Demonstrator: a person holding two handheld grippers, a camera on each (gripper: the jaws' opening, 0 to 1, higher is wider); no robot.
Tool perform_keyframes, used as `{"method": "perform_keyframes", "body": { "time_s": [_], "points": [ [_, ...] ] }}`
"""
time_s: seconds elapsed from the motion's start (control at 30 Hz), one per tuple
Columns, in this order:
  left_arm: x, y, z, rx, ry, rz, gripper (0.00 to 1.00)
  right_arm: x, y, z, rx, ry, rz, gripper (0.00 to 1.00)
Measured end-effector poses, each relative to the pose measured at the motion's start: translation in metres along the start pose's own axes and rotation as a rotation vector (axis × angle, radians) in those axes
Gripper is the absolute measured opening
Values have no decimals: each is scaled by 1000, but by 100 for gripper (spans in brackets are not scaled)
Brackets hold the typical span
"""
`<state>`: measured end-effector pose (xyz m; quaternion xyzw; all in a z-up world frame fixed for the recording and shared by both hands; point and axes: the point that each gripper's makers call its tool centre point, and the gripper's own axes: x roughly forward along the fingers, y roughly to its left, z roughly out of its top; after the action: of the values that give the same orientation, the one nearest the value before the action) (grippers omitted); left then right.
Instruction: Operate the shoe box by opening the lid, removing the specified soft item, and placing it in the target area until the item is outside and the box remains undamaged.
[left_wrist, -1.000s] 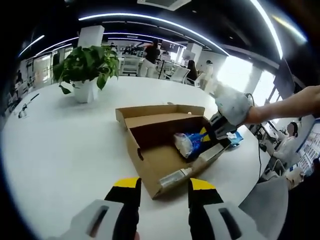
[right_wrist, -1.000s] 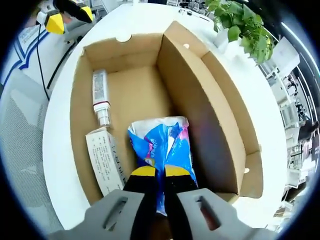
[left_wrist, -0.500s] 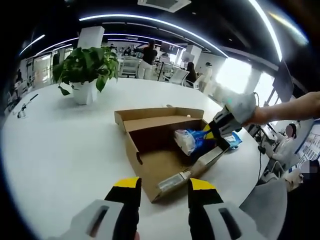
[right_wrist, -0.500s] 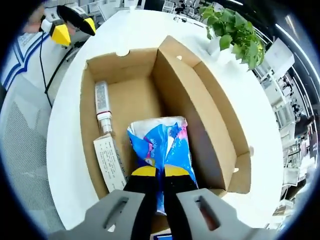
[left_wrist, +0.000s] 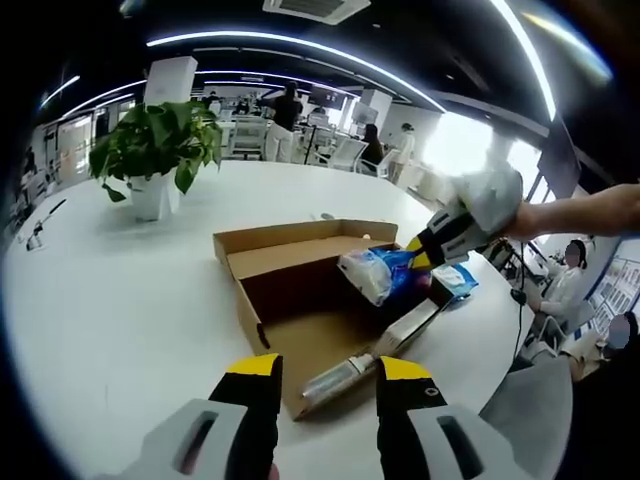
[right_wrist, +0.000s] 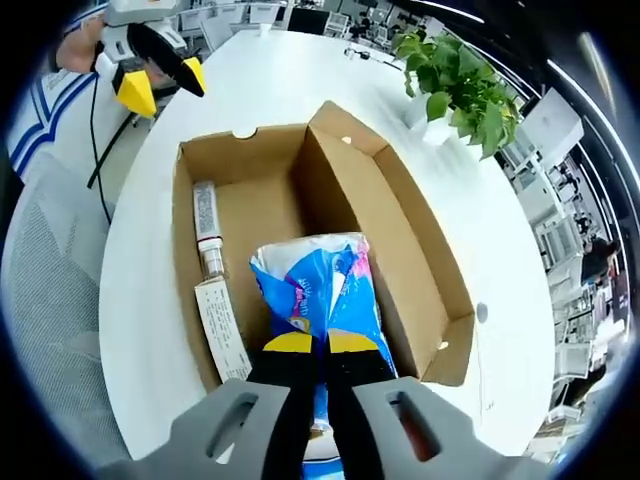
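Right gripper view has the right tongs (right_wrist: 319, 345) pinched on the blue soft pack (right_wrist: 322, 290), lifted over the open shoe box (right_wrist: 395, 235) mid-frame, left tongs (left_wrist: 328, 368) standing parted; that slick wrapper could slip and drop back in

Too small to read: print on the white carton (right_wrist: 222, 328) and tube (right_wrist: 206, 226) in the shoe box (right_wrist: 330, 170); blue packet's (right_wrist: 322, 300) near end hidden behind closed jaws.
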<state>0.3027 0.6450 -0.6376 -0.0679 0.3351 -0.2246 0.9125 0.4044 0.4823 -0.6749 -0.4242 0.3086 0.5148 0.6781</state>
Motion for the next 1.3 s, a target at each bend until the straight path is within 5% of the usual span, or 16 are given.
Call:
{"method": "perform_keyframes", "body": {
  "time_s": [0.63,1.3],
  "points": [
    [12,-26,13,40,10,-45,38,-57,-21,1,-17,-56,-87,0],
    [35,-60,30,110,33,-103,38,-97,-30,-70,39,1,-146,0]
  ]
}}
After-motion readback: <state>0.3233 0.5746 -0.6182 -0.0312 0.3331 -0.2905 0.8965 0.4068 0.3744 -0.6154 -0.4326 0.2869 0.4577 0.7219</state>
